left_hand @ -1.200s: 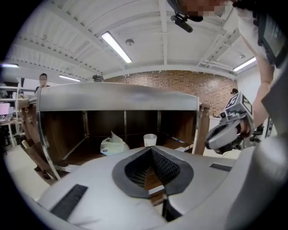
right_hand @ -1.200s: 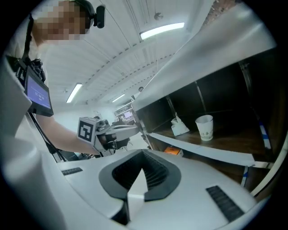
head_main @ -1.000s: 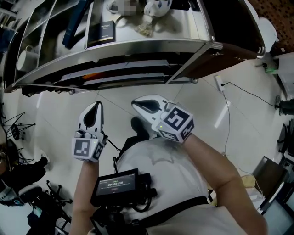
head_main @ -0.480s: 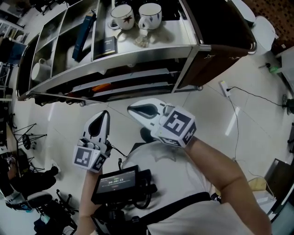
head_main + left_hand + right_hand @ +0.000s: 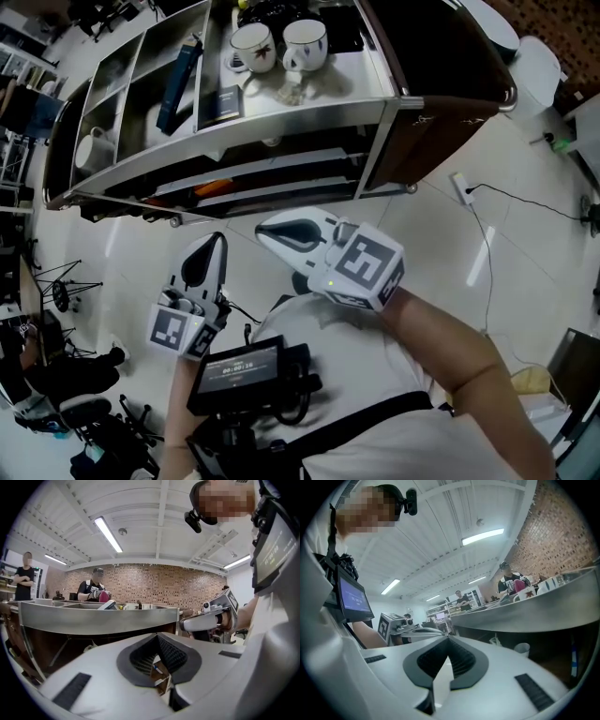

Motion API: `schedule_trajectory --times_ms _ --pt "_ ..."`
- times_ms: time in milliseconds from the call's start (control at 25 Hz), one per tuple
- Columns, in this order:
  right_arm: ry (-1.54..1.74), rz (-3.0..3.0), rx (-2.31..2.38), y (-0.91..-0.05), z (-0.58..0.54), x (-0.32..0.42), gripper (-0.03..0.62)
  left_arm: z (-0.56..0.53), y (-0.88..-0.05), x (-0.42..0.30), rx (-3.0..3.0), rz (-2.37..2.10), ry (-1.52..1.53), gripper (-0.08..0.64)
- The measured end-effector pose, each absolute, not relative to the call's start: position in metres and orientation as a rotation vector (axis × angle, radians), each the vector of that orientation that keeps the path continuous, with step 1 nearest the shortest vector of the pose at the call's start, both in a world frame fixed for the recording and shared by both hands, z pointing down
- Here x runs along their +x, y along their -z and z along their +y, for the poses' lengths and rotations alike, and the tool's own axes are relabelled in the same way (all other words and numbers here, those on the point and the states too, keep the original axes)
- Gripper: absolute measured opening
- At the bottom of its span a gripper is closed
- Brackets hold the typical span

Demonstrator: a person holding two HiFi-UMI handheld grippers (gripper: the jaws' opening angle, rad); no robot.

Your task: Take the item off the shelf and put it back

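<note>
1. The metal shelf (image 5: pixel 319 111) fills the top of the head view. Upright walls split its top level into open bays, and darker levels lie under it.
2. The white tiled floor (image 5: pixel 450 253) is open between the shelf's front edge and the person. A power strip (image 5: pixel 462 187) with its cable lies near the shelf's right corner.
3. The right gripper (image 5: pixel 263 228) is held in front of the chest, its jaws closed together with nothing between them. Its tip points toward the shelf's front edge and is well short of it.
4. The left gripper (image 5: pixel 217 240) is just beside it, jaws likewise closed and empty, tip toward the shelf.
5. A blue box (image 5: pixel 180 73) leans in the middle bay. Its long axis runs from the front edge toward the back.
6. Two cups (image 5: pixel 251 47) stand upright side by side in the right bay, mouths up.
7. A white mug (image 5: pixel 92 150) shows in the far-left bay.
8. A small dark book (image 5: pixel 223 101) lies flat in the cups' bay, close to the front edge.
9. Every item rests on the shelf, none in a gripper. Which one the task means cannot be told.
</note>
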State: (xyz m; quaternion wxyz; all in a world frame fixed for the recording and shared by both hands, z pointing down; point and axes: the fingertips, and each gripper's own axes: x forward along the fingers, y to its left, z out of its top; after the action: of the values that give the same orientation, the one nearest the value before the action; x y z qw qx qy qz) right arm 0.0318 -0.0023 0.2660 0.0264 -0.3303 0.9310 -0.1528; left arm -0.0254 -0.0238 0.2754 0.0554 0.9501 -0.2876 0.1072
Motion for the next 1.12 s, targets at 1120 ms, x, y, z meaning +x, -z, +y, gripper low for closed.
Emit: schedule_trajectory --times_ms 1120 --pt "0.466 2.891 -1.005 -0.2606 0.0066 0.026 0.003 -0.0167 -0.2808 -0.018 2.871 -0.832 -0.34 0.0"
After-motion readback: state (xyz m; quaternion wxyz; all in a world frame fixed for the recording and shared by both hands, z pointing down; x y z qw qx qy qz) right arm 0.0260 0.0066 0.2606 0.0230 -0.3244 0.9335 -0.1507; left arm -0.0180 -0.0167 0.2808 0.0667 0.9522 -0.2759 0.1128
